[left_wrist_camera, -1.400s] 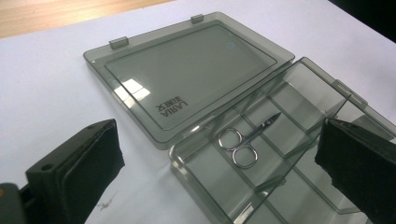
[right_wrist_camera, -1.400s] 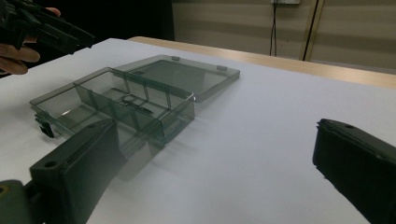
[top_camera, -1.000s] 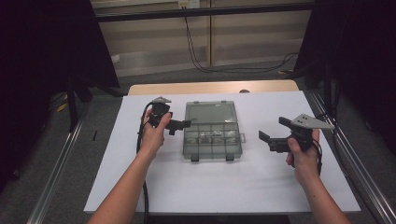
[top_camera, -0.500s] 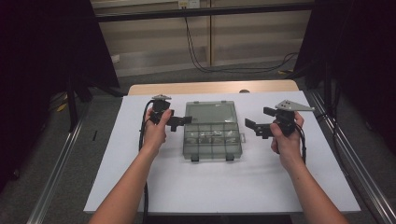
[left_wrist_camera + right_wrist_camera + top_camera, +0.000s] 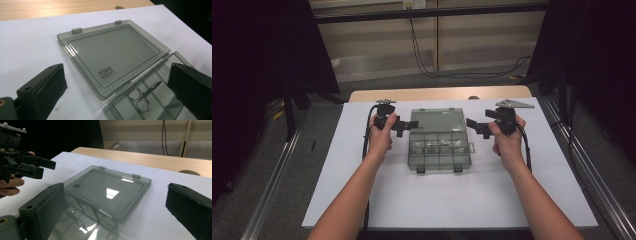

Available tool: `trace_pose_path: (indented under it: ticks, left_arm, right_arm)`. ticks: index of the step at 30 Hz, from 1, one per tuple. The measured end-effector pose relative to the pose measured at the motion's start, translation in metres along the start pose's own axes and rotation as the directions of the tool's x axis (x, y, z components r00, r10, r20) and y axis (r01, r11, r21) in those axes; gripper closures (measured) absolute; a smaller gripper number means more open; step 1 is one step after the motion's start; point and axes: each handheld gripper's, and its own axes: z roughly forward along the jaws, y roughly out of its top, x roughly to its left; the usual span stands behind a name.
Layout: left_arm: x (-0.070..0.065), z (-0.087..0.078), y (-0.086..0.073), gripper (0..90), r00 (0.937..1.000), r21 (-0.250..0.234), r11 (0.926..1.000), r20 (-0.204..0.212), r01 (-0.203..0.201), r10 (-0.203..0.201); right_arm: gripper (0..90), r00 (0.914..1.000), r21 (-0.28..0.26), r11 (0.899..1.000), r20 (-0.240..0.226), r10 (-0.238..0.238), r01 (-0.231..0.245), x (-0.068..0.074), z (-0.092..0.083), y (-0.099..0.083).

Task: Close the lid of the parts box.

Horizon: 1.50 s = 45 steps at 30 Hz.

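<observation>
A smoky plastic box (image 5: 438,140) lies open, lid flat, mid-desk (image 5: 362,200), small scissors (image 5: 142,96) in one compartment. The left gripper (image 5: 404,125) and right gripper (image 5: 474,126) flank it, jaws spread wide, grasping nothing.

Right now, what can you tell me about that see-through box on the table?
The box is smoky grey clear plastic, lying open on the white table cover. Its flat lid is folded back flat on the far side, with two small tabs along its far edge and mirrored lettering showing through it. The base is split into compartments; one holds small scissors. Two clasps sit on its near edge. Neither gripper touches it.
</observation>
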Motion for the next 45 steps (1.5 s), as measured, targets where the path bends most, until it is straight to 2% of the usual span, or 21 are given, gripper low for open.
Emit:
trace_pose_path:
  ticks: [1, 6, 7, 10, 12, 14, 19, 20, 21, 22, 24, 26, 28, 30, 31, 33, 37, 38, 40, 42, 45]
  left_arm:
    - [0.000, 0.002, -0.001, 1.7, 0.9998, -0.013, 0.9997, 0.005, 0.019, -0.019]
    - [0.005, 0.009, -0.003, 1.8, 0.9994, 0.000, 0.9994, 0.001, 0.034, -0.034]
    - [0.007, 0.009, -0.003, 1.8, 0.9998, 0.012, 0.9997, 0.005, 0.021, -0.021]
    - [0.007, 0.013, -0.002, 2.0, 0.9983, 0.001, 0.9984, 0.017, 0.056, -0.057]
    - [0.009, 0.015, -0.002, 2.1, 0.9981, 0.011, 0.9984, 0.029, 0.055, -0.055]
    - [0.008, 0.019, -0.001, 2.1, 0.9949, 0.007, 0.9961, 0.049, 0.088, -0.088]
    - [0.009, 0.028, 0.000, 2.9, 0.9959, 0.062, 0.9956, 0.052, 0.071, -0.074]
    - [0.008, 0.030, -0.001, 3.0, 0.9940, 0.044, 0.9950, 0.059, 0.090, -0.092]
    - [0.009, 0.031, -0.001, 3.0, 0.9943, 0.051, 0.9954, 0.065, 0.081, -0.084]
    - [0.008, 0.033, -0.001, 3.0, 0.9923, 0.043, 0.9944, 0.073, 0.097, -0.100]
    - [0.009, 0.035, -0.001, 3.7, 0.9940, 0.058, 0.9950, 0.068, 0.082, -0.086]
    - [0.007, 0.038, -0.002, 4.9, 0.9928, 0.058, 0.9937, 0.067, 0.096, -0.100]
    - [0.007, 0.040, -0.002, 6.2, 0.9925, 0.057, 0.9926, 0.052, 0.107, -0.110]
    - [0.009, 0.040, -0.002, 10.3, 0.9946, 0.053, 0.9934, 0.016, 0.101, -0.102]
    - [0.009, 0.041, -0.002, 12.1, 0.9931, 0.043, 0.9924, 0.016, 0.115, -0.116]
    - [0.011, 0.042, -0.003, 15.5, 0.9923, 0.040, 0.9916, -0.019, 0.123, -0.122]
    - [0.014, 0.042, -0.004, 20.7, 0.9871, 0.051, 0.9859, -0.023, 0.159, -0.158]
    - [0.015, 0.042, -0.004, 22.5, 0.9901, 0.057, 0.9888, -0.034, 0.138, -0.136]
    - [0.014, 0.044, -0.005, 27.8, 0.9899, 0.064, 0.9890, -0.059, 0.133, -0.129]
    - [0.016, 0.044, -0.005, 31.9, 0.9902, 0.064, 0.9889, -0.049, 0.134, -0.131]
    - [0.016, 0.045, -0.006, 37.0, 0.9861, 0.043, 0.9858, -0.044, 0.162, -0.160]
  right_arm:
    - [2.6, 1.0000, 0.001, 1.000, 0.006, -0.005, 0.005, 0.000, 0.003, 0.000]
    - [3.3, 1.0000, 0.023, 1.000, 0.001, 0.004, -0.004, -0.001, 0.015, 0.002]
    - [3.8, 1.0000, 0.027, 1.000, 0.004, 0.008, -0.008, -0.001, 0.018, 0.002]
    - [5.3, 0.9997, 0.033, 0.999, -0.002, 0.024, -0.024, -0.004, 0.023, 0.003]
    - [7.1, 0.9991, 0.030, 0.999, -0.005, 0.043, -0.043, -0.007, 0.027, 0.002]
    - [7.9, 0.9987, 0.031, 0.998, 0.003, 0.051, -0.051, -0.010, 0.031, 0.001]
    - [9.9, 0.9966, 0.058, 0.995, 0.015, 0.081, -0.082, -0.015, 0.042, -0.001]
    - [10.7, 0.9964, 0.062, 0.994, 0.012, 0.085, -0.085, -0.015, 0.044, -0.001]
    - [11.5, 0.9963, 0.070, 0.994, 0.014, 0.085, -0.086, -0.015, 0.046, -0.001]
    - [12.5, 0.9954, 0.072, 0.993, 0.023, 0.093, -0.095, -0.014, 0.047, -0.001]
    - [13.8, 0.9954, 0.089, 0.991, 0.021, 0.094, -0.095, -0.014, 0.050, -0.002]
    - [15.7, 0.9950, 0.098, 0.990, 0.023, 0.097, -0.099, -0.014, 0.054, -0.002]
    - [18.1, 0.9930, 0.107, 0.987, 0.019, 0.117, -0.118, -0.015, 0.056, -0.003]
    - [21.1, 0.9908, 0.112, 0.984, 0.019, 0.134, -0.135, -0.018, 0.058, -0.005]
    - [23.2, 0.9888, 0.121, 0.981, 0.019, 0.148, -0.149, -0.020, 0.060, -0.007]
    - [27.8, 0.9871, 0.136, 0.978, 0.002, 0.160, -0.159, -0.023, 0.062, -0.010]
    - [35.4, 0.9857, 0.165, 0.972, 0.002, 0.169, -0.167, -0.027, 0.066, -0.016]
    - [36.9, 0.9848, 0.167, 0.971, 0.004, 0.174, -0.172, -0.027, 0.067, -0.016]
    - [39.5, 0.9835, 0.166, 0.970, 0.002, 0.181, -0.179, -0.028, 0.069, -0.017]
    - [43.3, 0.9833, 0.167, 0.969, 0.003, 0.182, -0.180, -0.028, 0.070, -0.018]
    - [48.2, 0.9812, 0.180, 0.965, 0.027, 0.191, -0.193, -0.029, 0.074, -0.021]
